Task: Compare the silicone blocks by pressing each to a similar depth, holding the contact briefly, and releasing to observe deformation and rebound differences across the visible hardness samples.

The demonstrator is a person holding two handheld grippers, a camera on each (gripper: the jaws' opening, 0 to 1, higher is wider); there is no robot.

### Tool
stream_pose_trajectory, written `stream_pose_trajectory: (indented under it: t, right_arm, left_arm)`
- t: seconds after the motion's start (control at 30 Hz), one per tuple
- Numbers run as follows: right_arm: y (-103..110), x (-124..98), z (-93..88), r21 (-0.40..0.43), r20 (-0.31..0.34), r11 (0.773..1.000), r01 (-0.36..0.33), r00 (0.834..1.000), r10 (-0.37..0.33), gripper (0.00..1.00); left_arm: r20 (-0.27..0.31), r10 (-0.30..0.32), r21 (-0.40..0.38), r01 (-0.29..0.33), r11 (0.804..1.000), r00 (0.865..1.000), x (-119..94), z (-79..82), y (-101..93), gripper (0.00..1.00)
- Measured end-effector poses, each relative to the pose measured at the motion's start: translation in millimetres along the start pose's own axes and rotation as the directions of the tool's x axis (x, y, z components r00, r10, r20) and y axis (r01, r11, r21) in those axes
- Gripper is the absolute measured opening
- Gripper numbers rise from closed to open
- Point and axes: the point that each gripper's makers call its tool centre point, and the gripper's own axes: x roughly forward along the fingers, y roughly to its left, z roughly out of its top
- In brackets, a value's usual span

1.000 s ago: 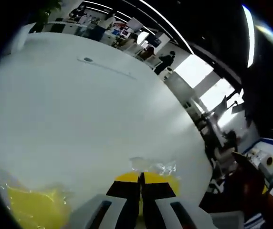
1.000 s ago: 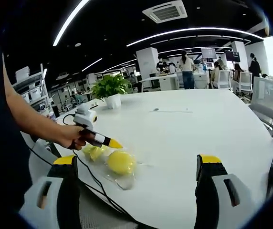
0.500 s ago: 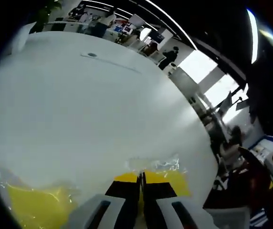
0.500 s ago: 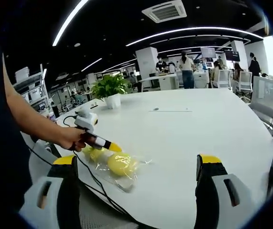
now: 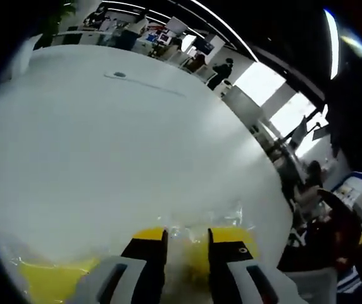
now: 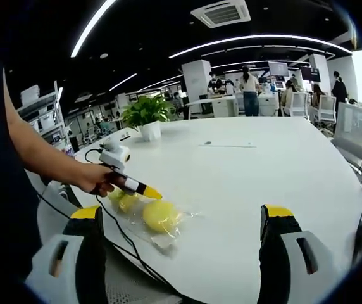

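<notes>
Pressing down with the left gripper (image 6: 144, 189) on the nearer yellow silicone block (image 6: 159, 215), tips meeting it at the top; jaws standing slightly parted in the left gripper view, a narrow gap between the yellow-tipped fingers (image 5: 150, 237), apparently poking rather than grasping

Lying on the white bench (image 6: 244, 171) near its front edge, both samples sitting inside a clear plastic bag (image 6: 168, 233); a second, paler yellow block (image 6: 125, 201) resting just beside the first, under the person's hand (image 6: 95, 179)

Keeping the right gripper (image 6: 181, 253) wide and holding nothing, well back from the samples, probably serving as the watching side so dent and rebound stay readable

Judging the step as the contact phase on one sample, with the other not yet being probed

Risking a slide of the slick bag under a sideways push, which would spoil any depth comparison
</notes>
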Motion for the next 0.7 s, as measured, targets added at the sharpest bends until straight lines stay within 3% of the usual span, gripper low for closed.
stream_pose_trajectory:
  t: [0.17,0.33,0.43,0.57,0.7]
  right_arm:
    - [0.0,4.3,3.2,-0.001,0.003,1.000,-0.001,1.000,0.001,0.97]
    - [-1.5,9.0,6.7,0.009,0.008,1.000,0.000,1.000,0.000,0.97]
    - [-4.2,11.8,11.7,0.020,0.026,1.000,0.011,1.000,-0.012,0.97]
    - [-2.8,18.0,15.0,0.007,0.032,1.000,0.004,0.999,-0.005,0.97]
    - [-2.6,20.9,17.7,-0.009,0.030,1.000,0.003,1.000,-0.003,0.97]
  left_arm:
    - [0.098,-0.033,0.131,0.020,0.991,0.995,-11.1,24.5,-10.8,0.72]
    - [0.141,-0.080,0.203,0.050,0.978,0.987,-28.7,38.7,-15.4,0.94]
    - [0.206,-0.120,0.269,0.062,0.961,0.971,-56.5,58.9,-20.3,1.00]
    - [0.267,-0.143,0.353,0.041,0.935,0.953,-94.2,78.1,-18.8,1.00]
    - [0.255,-0.107,0.407,-0.007,0.913,0.961,-124.1,76.3,0.0,1.00]
